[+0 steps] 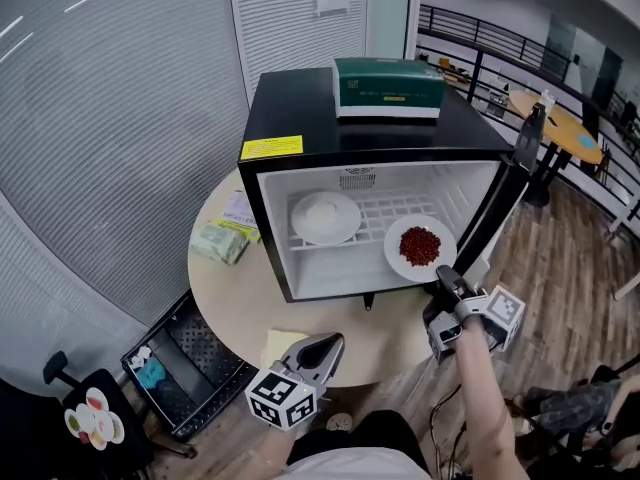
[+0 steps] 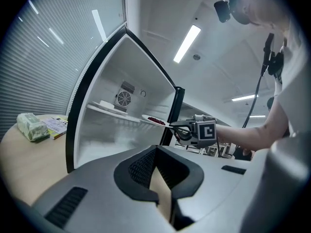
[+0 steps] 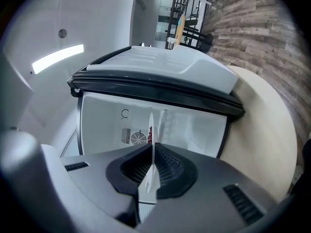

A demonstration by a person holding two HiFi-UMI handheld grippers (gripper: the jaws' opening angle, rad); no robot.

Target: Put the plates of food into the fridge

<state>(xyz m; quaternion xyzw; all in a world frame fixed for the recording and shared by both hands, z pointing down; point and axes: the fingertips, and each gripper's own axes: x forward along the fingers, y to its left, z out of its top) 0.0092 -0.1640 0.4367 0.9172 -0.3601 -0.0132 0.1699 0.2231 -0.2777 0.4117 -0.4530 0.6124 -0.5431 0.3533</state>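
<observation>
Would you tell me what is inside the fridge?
A plate of white food sits left on the wire shelf. The plate of red food, held at its rim by the right gripper, overhangs the shelf's right front. Beneath both plates is covered.

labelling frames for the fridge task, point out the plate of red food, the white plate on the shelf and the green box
plate of red food (image 1: 405, 268): head view, bare front rim
white plate (image 1: 330, 238): head view, front rim
green box (image 1: 385, 76): head view, top face
</observation>
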